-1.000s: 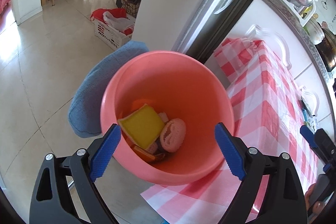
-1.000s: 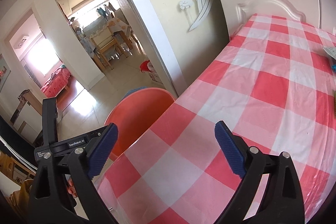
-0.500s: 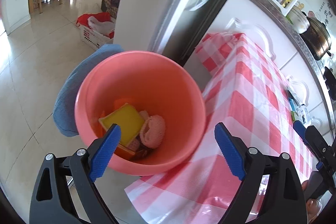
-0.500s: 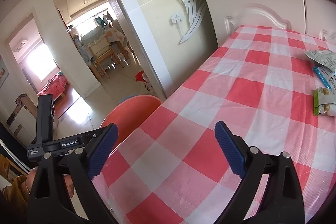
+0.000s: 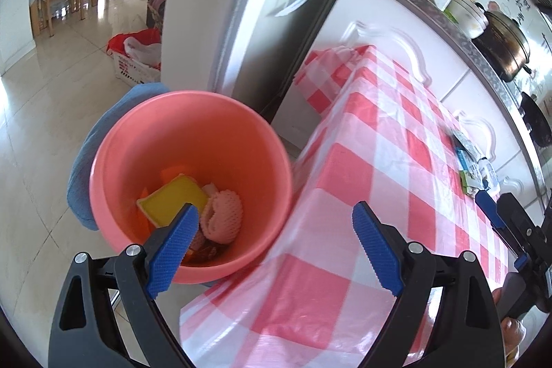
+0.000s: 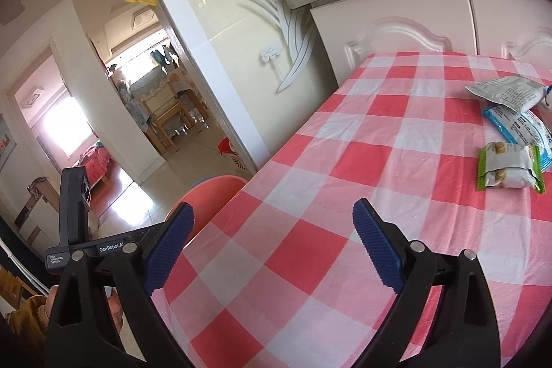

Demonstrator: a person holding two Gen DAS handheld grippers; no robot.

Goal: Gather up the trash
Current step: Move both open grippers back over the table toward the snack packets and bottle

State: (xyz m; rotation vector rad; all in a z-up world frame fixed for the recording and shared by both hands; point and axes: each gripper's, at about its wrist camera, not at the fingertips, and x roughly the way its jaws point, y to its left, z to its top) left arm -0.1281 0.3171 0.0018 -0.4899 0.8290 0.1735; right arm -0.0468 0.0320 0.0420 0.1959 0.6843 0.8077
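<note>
Several bits of trash are already in your pink bucket [image 5: 193, 140] – a yellow sponge-like block [image 5: 172, 200], a pink foam net [image 5: 222, 216], some orange scraps. What's left: three snack wrappers [image 6: 510, 126] clustered at the far side of the checked tablecloth [image 6: 362, 161], well apart from the bucket on the floor by the table's corner. Both your left gripper [image 5: 272, 244] and right gripper [image 6: 272, 244] are spread wide and empty – I'd say you're past halfway.

On the floor, just left of the bench [image 5: 386, 181]: a bucket [image 5: 207, 112], with a sponge [image 5: 172, 200] and a foam net [image 5: 222, 216] side by side inside. On the bench, far right: three wrappers [image 6: 507, 166] close together. Behind the bench: cupboards [image 6: 396, 23].
</note>
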